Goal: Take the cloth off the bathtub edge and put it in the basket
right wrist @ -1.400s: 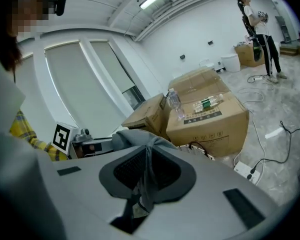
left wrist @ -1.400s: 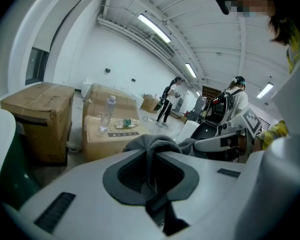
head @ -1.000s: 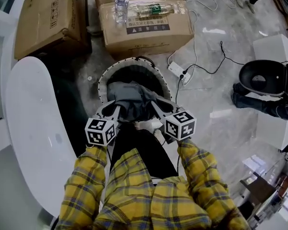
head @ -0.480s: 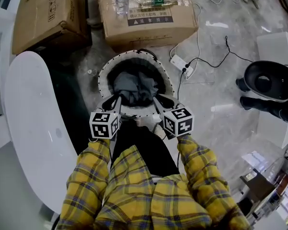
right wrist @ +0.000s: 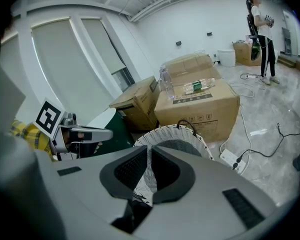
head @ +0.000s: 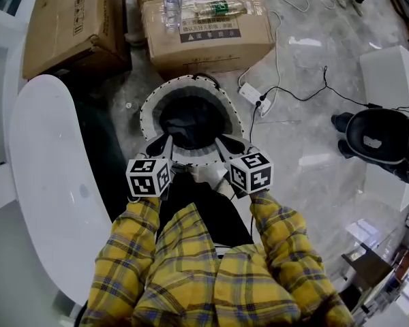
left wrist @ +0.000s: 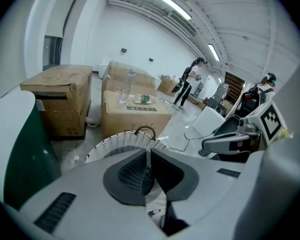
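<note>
The dark grey cloth (head: 189, 123) lies bunched at the bottom of the white woven basket (head: 148, 112), on the floor right in front of me. My left gripper (head: 165, 140) and right gripper (head: 221, 142) hover side by side over the basket's near rim. Both are shut with nothing between the pads. The left jaws have just been closing on nothing. In the left gripper view my left gripper (left wrist: 147, 159) points at the basket (left wrist: 117, 145). My right gripper (right wrist: 149, 160) faces the basket (right wrist: 176, 132) too. The white bathtub (head: 46, 176) runs along my left.
Two cardboard boxes (head: 68, 26) (head: 206, 31) stand behind the basket, a water bottle (head: 172, 7) on one. A power strip (head: 251, 98) and cables lie at the right. A black round object (head: 380, 133) sits further right. People stand far off (right wrist: 260, 29).
A second ago the cloth hung between both grippers above the basket. It has dropped into the basket and the grippers hold nothing.
</note>
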